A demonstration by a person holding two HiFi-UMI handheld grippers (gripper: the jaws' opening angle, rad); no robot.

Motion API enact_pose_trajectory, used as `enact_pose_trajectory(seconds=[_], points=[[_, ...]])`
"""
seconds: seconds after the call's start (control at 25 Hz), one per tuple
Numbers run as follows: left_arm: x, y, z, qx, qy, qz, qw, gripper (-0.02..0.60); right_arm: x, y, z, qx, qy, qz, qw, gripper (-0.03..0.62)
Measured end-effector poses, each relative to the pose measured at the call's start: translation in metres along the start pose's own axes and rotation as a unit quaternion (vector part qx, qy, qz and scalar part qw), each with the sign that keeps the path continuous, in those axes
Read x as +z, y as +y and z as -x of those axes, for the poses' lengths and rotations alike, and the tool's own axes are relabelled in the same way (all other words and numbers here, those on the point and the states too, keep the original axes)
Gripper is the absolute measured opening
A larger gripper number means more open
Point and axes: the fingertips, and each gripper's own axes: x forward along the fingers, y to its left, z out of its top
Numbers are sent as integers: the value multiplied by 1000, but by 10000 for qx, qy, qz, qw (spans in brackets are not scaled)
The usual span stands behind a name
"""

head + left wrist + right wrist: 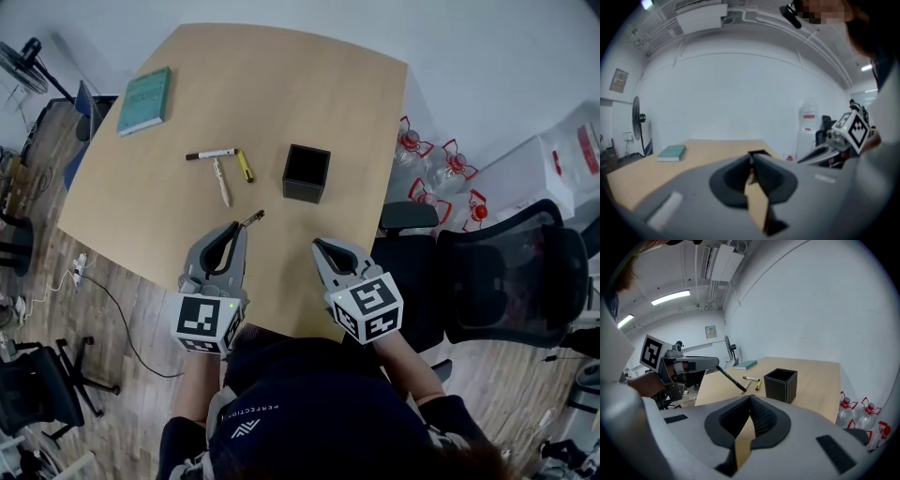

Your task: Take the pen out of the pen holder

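Note:
The black square pen holder (307, 173) stands on the wooden table (347, 103); it also shows in the right gripper view (780, 384). My left gripper (236, 227) is shut on a dark pen (253, 218), which sticks out of its tips toward the holder. In the right gripper view this pen (731, 379) slants down from the left gripper (689, 364) above the table. My right gripper (319, 246) hovers near the table's front edge, shut and empty (750, 398). In the left gripper view the jaws (751, 161) hide the pen.
A marker (211, 154), a white pen (221, 181) and a yellow pen (245, 166) lie left of the holder. A teal book (144, 99) sits at the far left corner. Water jugs (422, 159) and an office chair (506, 272) stand right of the table.

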Motion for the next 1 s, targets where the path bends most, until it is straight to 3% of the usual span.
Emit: enact_pose_trajectory(seconds=[1.0], points=[[-21, 0, 6, -2, 220, 142, 9997, 28, 2, -4, 2, -154, -51, 15, 9999, 2]])
